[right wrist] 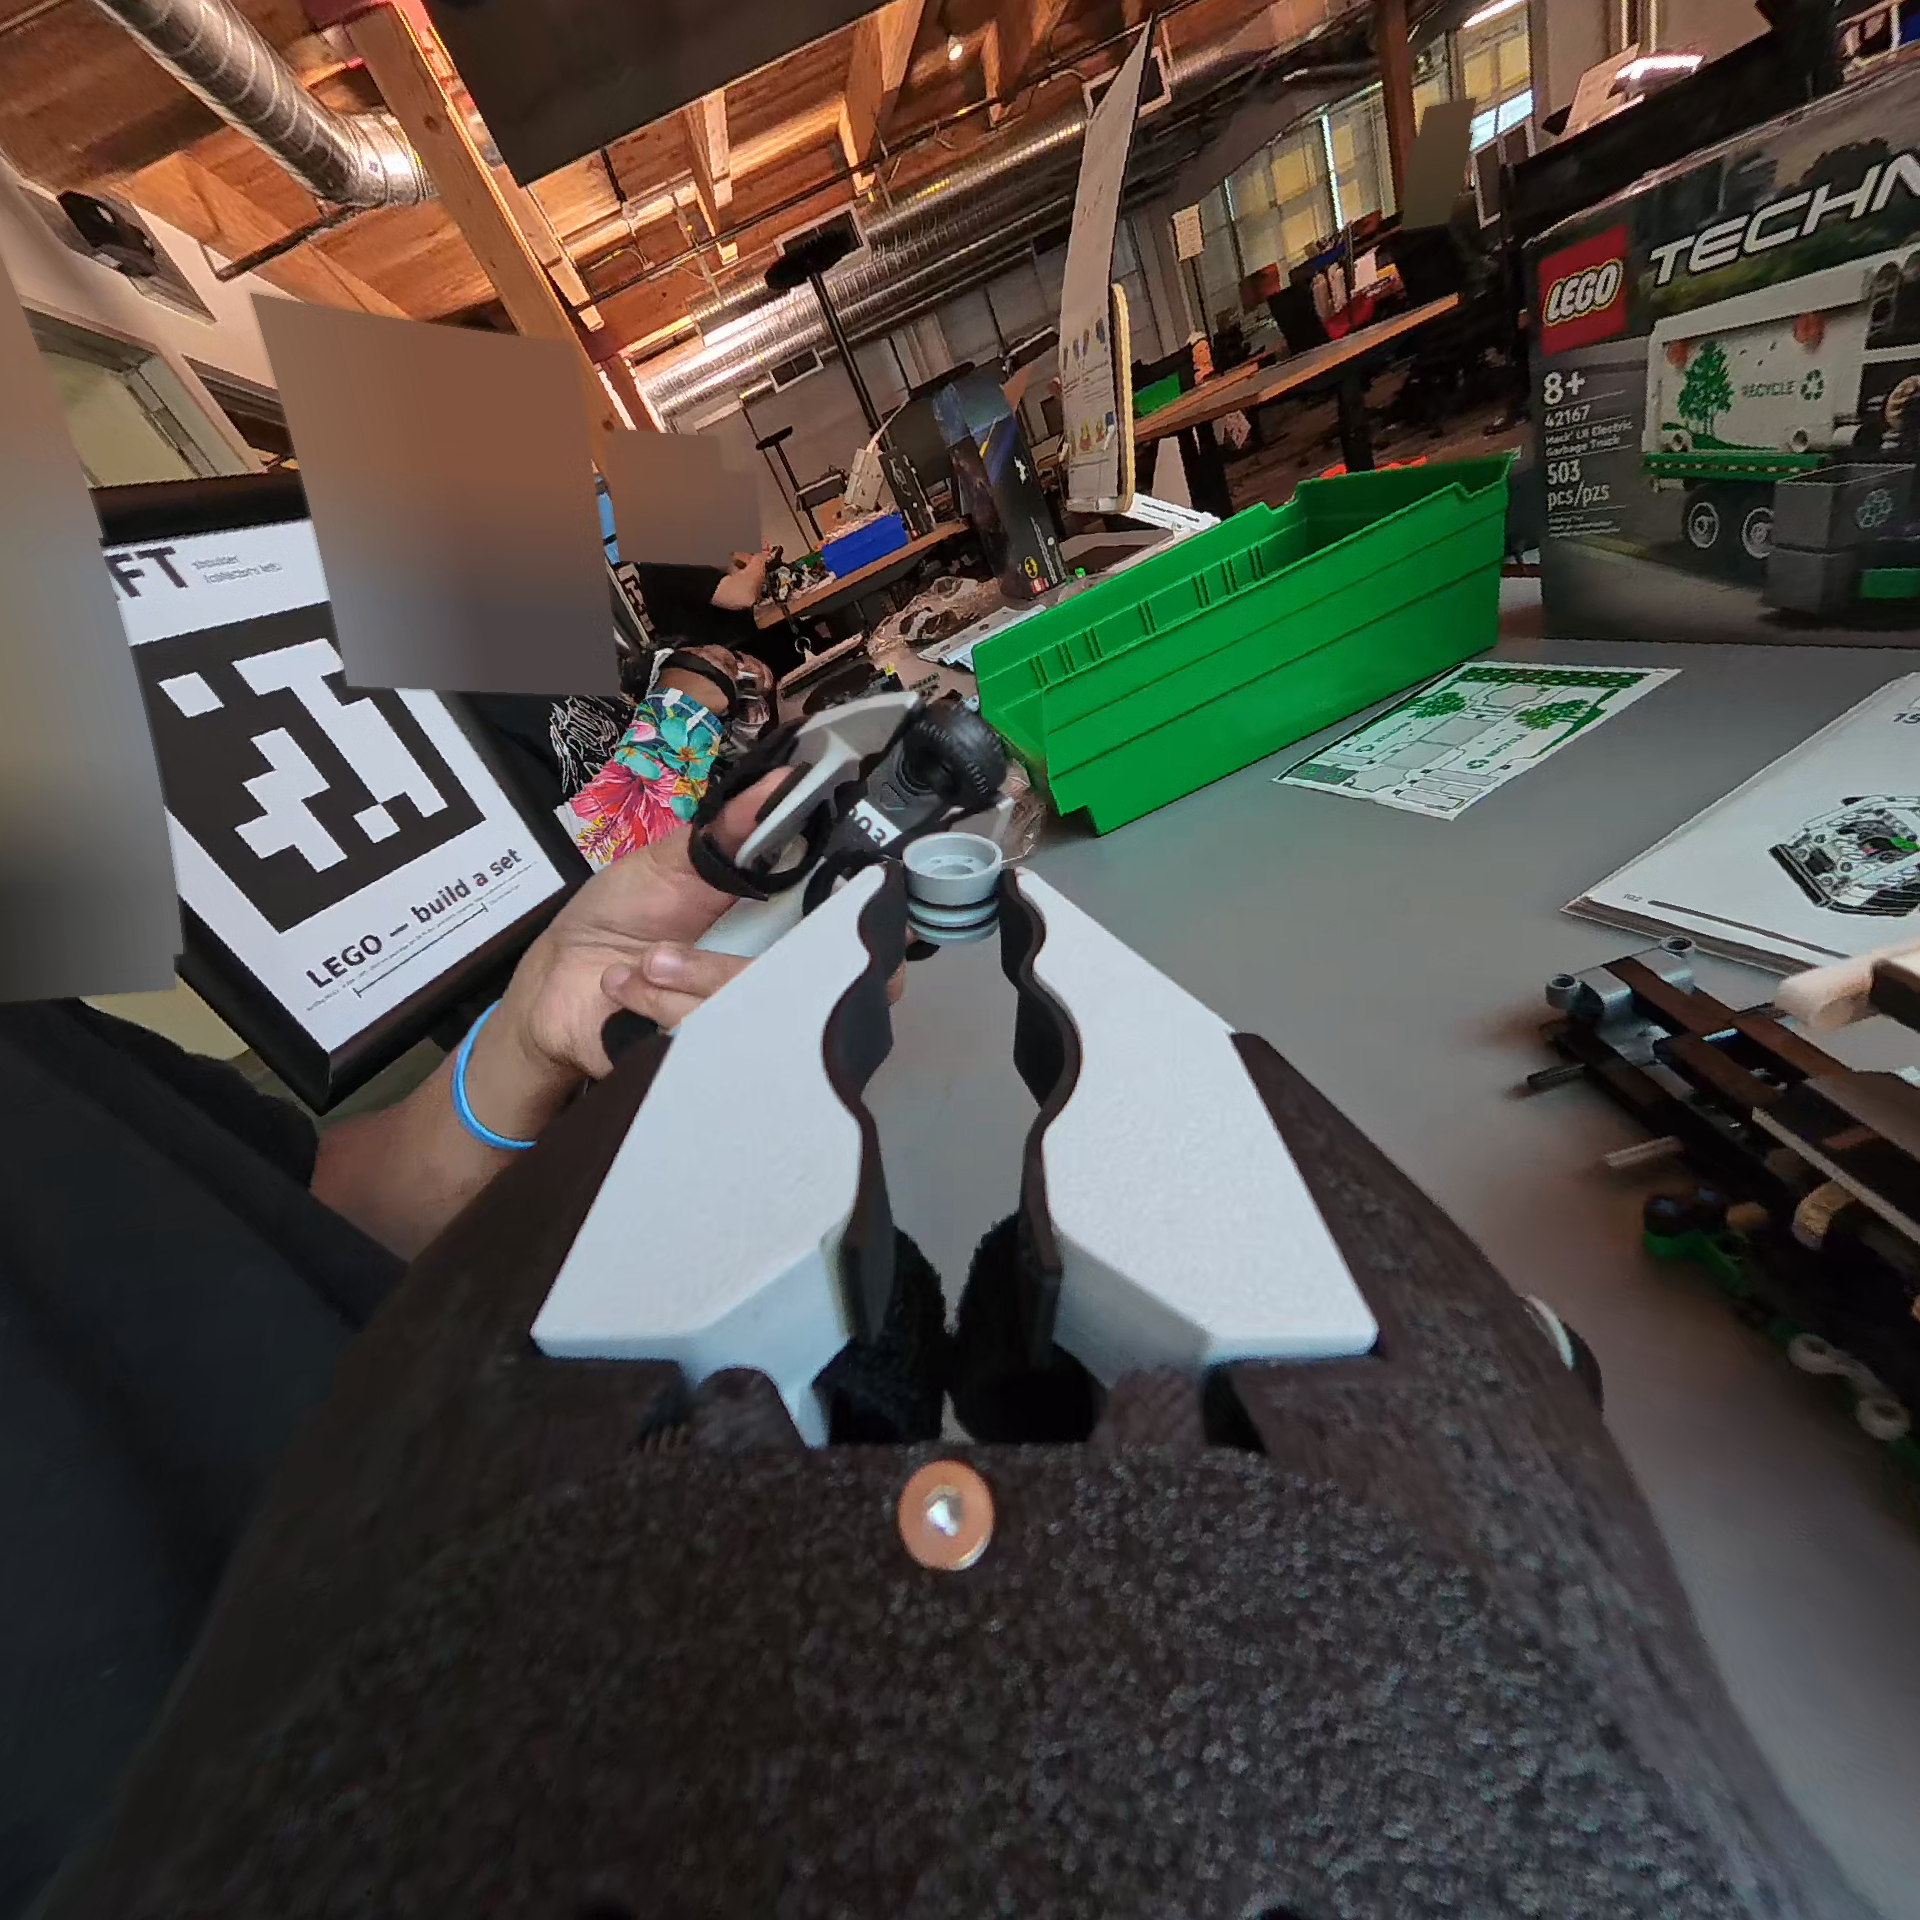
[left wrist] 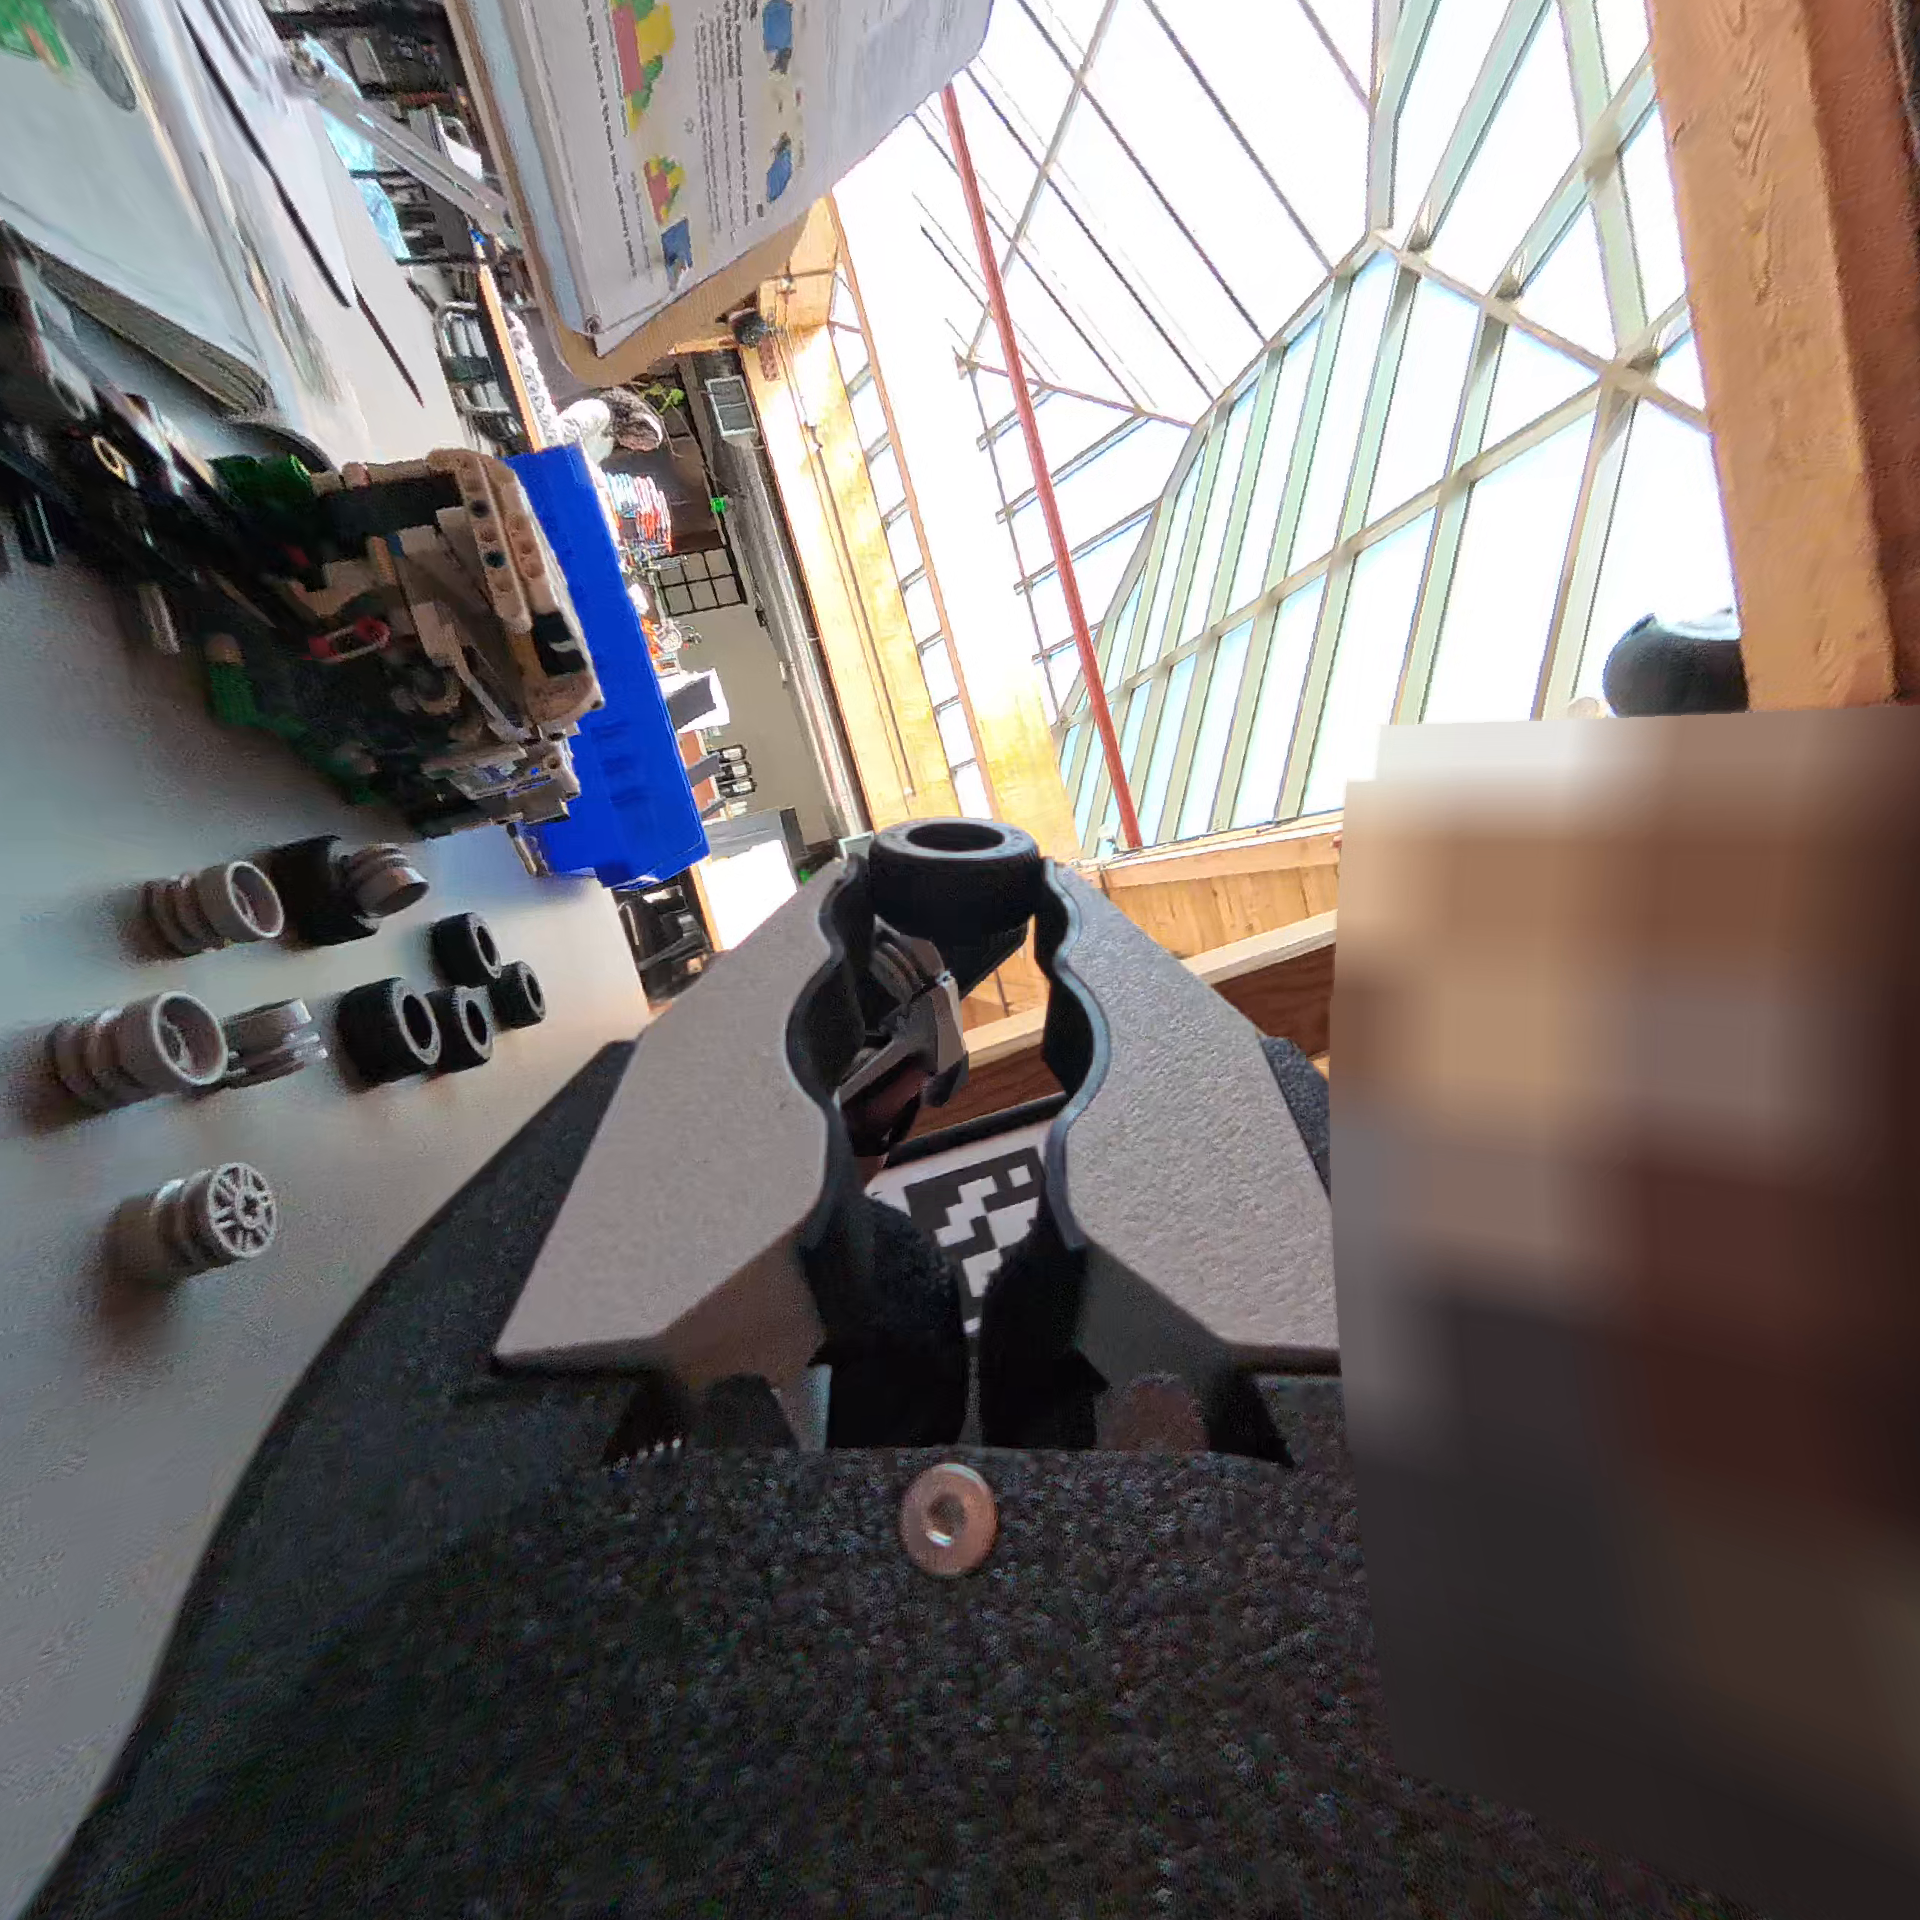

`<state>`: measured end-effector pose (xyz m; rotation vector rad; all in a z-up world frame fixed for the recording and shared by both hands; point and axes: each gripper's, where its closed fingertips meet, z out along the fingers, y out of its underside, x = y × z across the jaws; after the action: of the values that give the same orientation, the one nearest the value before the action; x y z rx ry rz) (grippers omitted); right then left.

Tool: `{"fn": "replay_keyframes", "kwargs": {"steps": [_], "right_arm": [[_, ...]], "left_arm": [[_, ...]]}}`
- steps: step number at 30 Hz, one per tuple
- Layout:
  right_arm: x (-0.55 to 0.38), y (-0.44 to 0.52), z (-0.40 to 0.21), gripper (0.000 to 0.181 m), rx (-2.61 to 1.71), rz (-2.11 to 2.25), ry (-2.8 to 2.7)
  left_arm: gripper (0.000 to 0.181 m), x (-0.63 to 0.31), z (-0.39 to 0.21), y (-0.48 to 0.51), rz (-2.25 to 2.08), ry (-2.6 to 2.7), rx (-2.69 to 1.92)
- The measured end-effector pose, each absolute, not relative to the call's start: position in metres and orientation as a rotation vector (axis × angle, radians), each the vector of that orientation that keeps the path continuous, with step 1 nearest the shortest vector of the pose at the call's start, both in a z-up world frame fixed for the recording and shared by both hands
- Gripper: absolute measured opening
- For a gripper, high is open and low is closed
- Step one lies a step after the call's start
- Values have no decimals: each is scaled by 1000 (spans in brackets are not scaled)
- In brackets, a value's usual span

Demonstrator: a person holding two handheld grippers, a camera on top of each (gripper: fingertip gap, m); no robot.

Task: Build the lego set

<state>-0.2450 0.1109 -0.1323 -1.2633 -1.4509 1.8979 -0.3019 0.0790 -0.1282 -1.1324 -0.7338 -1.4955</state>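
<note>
The left gripper [left wrist: 953,894] is pinching a small black rubber tyre [left wrist: 953,868] between its fingertips, with the open hole of the tyre facing away from the table. The right gripper [right wrist: 953,894] is pinching a light grey plastic wheel hub with grooves [right wrist: 952,883] at its tips. Both parts are lifted above the grey table [right wrist: 1299,935], and in the right wrist view the tyre [right wrist: 956,767] is just beyond the hub.

The step in hand seems to be to press the hub into the tyre. To do it well, the axis of the hub should be in one line with the hole of the tyre before pushing. The push should be straight and slow, because the soft rubber can fold at one side. Both grips must stay firm.

More loose tyres [left wrist: 416,1023] and grey hubs [left wrist: 156,1044] lie on the table, near the partly built truck model [left wrist: 436,634].

The long green plastic bin [right wrist: 1247,634] lies on the table; the part of its inside that shows appears empty. Whether the blue plastic bin [left wrist: 613,707] behind the model holds anything cannot be told.
</note>
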Motion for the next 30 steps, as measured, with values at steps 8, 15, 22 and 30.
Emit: {"fn": "replay_keyframes", "kwargs": {"steps": [8, 15, 22, 30], "right_arm": [[-240, 91, -142, 17, -1258, 1879, -1523], [-238, 86, -146, 17, -1254, 1875, -1536], [-237, 120, -132, 16, -1244, 1939, -1348], [-250, 99, -141, 16, -1162, 1906, -1431]], "left_arm": [[29, -304, -129, 83, -1594, -855, -1034], [28, -294, -132, 89, -1544, -824, -1105], [29, -273, -167, 93, -443, -117, -1598], [29, -257, -174, 101, 86, 199, -1625]]}}
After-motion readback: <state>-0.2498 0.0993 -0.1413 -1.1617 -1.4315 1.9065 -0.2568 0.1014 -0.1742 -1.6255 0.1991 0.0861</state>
